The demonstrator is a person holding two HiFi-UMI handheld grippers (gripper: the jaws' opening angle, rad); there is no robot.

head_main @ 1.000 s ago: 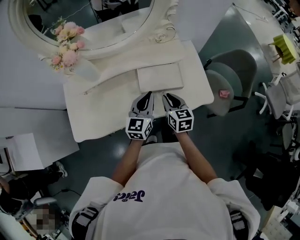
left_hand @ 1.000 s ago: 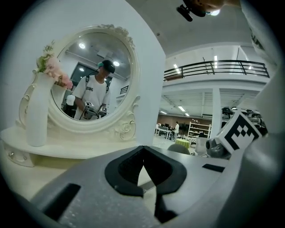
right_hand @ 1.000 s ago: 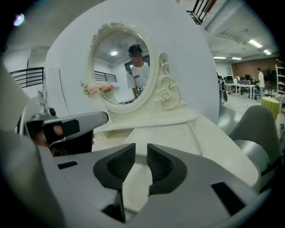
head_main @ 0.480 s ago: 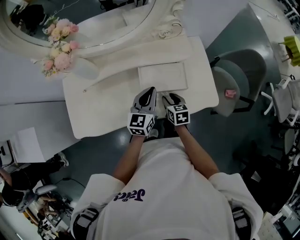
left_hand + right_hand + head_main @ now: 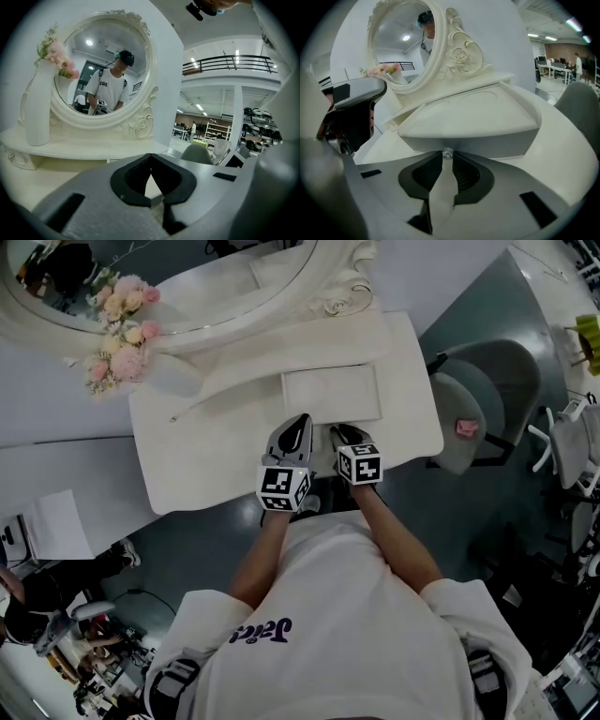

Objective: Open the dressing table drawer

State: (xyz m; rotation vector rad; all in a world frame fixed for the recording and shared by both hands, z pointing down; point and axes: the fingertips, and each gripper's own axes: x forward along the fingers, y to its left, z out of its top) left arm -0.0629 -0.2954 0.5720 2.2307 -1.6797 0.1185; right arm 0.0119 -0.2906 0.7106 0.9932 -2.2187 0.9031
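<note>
A small white drawer box [image 5: 330, 393] sits on the white dressing table [image 5: 206, 460], below the oval mirror [image 5: 187, 282]. In the right gripper view the drawer front [image 5: 464, 140] carries a small clear knob [image 5: 448, 153]. My right gripper [image 5: 447, 157] points down at it. Its jaws are closing, with the knob between their tips and the tips against it. In the head view my right gripper [image 5: 347, 439] sits at the drawer's front edge. My left gripper [image 5: 292, 432] is beside it, over the tabletop. Its jaws [image 5: 150, 159] are shut with nothing in them.
A white vase of pink flowers [image 5: 122, 338] stands at the table's back left. A grey chair [image 5: 478, 399] is close on the right. A lower white surface with papers [image 5: 56, 521] lies to the left. The left gripper's body [image 5: 351, 112] shows beside the right one.
Both grippers have come down toward the tabletop. The right one dropped further and tipped down to the drawer front. Its jaws now sit around the knob.
</note>
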